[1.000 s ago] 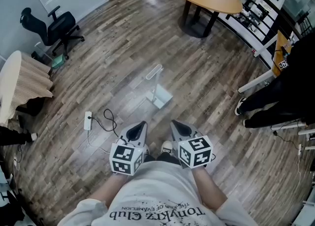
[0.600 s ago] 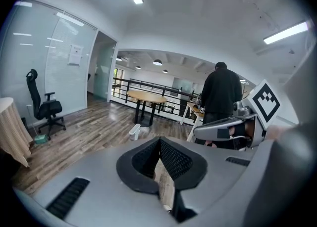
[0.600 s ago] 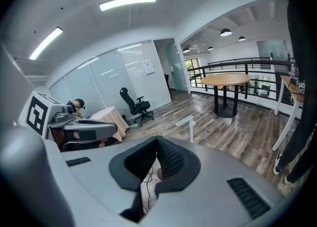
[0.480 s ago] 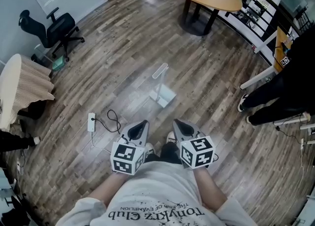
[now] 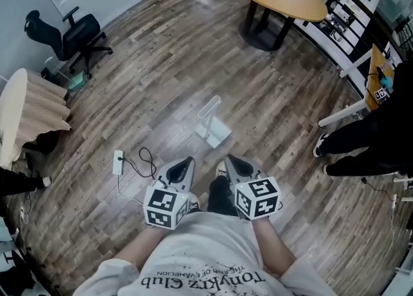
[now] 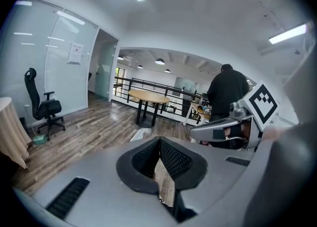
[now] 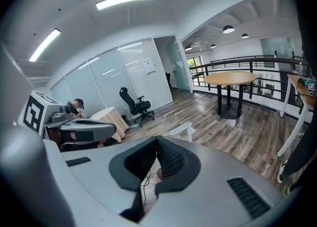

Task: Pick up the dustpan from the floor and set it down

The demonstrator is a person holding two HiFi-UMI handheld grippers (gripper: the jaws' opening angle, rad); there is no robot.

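The dustpan (image 5: 216,132) looked like light, stiff plastic; I judged its upright handle (image 5: 209,106) the best hold. My left gripper (image 5: 184,162) and right gripper (image 5: 231,160) were pressed together, empty.

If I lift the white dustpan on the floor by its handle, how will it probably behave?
The dustpan looks like thin white plastic, so it is probably light and stiff. It stands upright on a small base with a tall handle, so a sideways push would likely tip it.
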